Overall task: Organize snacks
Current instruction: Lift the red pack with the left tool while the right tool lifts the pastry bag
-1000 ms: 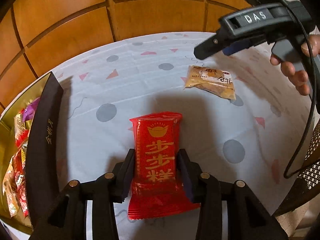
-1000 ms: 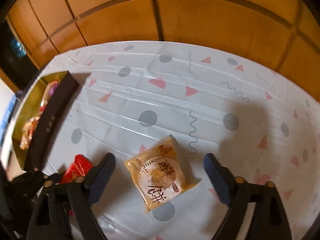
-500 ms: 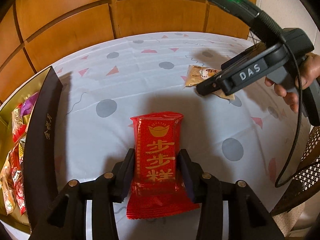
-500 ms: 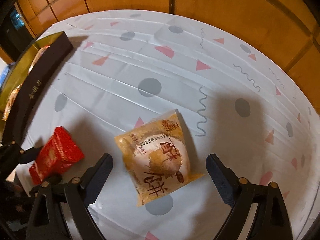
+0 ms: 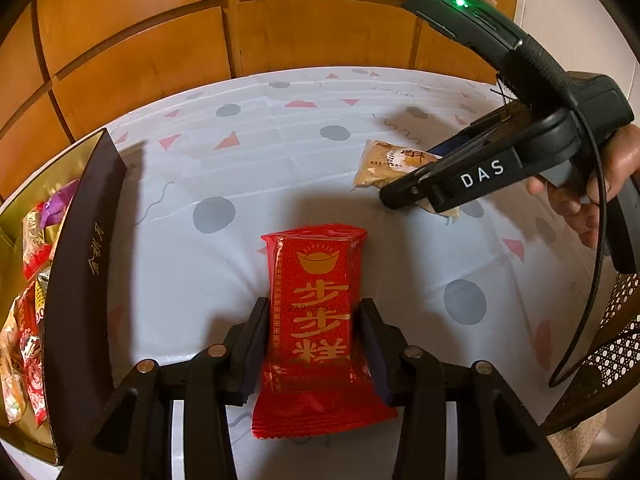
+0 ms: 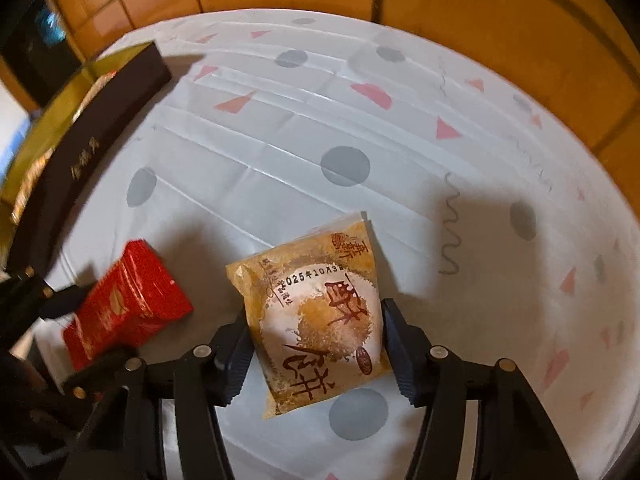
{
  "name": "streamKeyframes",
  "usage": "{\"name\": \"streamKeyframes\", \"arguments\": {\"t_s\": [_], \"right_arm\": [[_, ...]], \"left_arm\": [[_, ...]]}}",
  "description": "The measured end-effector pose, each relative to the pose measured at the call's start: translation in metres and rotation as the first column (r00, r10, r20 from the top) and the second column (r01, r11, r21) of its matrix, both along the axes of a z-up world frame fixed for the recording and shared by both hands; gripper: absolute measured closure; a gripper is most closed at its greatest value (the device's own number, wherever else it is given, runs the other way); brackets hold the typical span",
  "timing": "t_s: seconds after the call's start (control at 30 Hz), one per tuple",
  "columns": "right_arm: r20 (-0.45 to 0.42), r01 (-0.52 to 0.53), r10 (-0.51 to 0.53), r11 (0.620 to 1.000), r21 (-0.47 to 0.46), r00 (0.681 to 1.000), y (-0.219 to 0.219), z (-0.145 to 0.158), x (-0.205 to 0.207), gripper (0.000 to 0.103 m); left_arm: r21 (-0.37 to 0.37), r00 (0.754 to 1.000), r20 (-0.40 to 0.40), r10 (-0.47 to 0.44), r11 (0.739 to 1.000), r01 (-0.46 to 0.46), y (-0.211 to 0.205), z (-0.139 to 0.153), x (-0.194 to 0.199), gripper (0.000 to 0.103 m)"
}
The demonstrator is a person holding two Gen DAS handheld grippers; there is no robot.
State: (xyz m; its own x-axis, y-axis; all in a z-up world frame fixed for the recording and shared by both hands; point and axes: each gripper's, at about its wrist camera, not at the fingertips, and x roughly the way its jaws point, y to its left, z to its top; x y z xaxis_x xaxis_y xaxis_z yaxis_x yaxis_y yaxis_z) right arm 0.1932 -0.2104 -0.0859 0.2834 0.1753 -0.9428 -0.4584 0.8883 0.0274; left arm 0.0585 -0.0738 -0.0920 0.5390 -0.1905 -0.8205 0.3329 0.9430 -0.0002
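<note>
A red snack packet (image 5: 316, 280) with gold characters lies on the tablecloth, and my left gripper (image 5: 313, 314) is shut on its lower half, pads against both long sides. To its right lies a yellow pastry packet (image 6: 316, 280), flat on the cloth. My right gripper (image 6: 314, 332) points steeply down over it. Its jaws are closing, and the pads meet the packet's left and right edges. In the left wrist view the right gripper (image 5: 400, 196) covers part of the pastry packet (image 5: 384, 160), with a hand (image 5: 616, 184) on its handle. The right wrist view shows the red packet (image 6: 128, 304) at lower left.
A dark gift box (image 5: 84, 264) with a gold lining holds several wrapped snacks at the table's left edge; its wall (image 6: 104, 120) also shows in the right wrist view. The white patterned tablecloth (image 5: 280, 160) covers a round table. A woven chair (image 5: 616, 340) stands at the right.
My right gripper came down over the yellow pastry packet and its jaws narrowed from wide apart onto the packet's edges. The left gripper kept still on the red packet.
</note>
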Motion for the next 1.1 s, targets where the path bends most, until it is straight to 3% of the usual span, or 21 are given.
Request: {"name": "streamKeyframes", "arguments": {"t_s": [0.5,1.1], "right_arm": [[0.046,-0.01,0.012,0.999,-0.039,0.999,0.011,-0.004,-0.007,0.041],[0.081,-0.033,0.038,0.998,-0.057,0.996,0.017,-0.007,-0.013,0.04]], "left_arm": [[0.013,0.999,-0.017,0.046,0.999,-0.046,0.001,0.008,-0.003,0.065],[-0.03,0.995,0.088,0.051,0.998,-0.049,0.009,0.073,-0.02,0.066]]}}
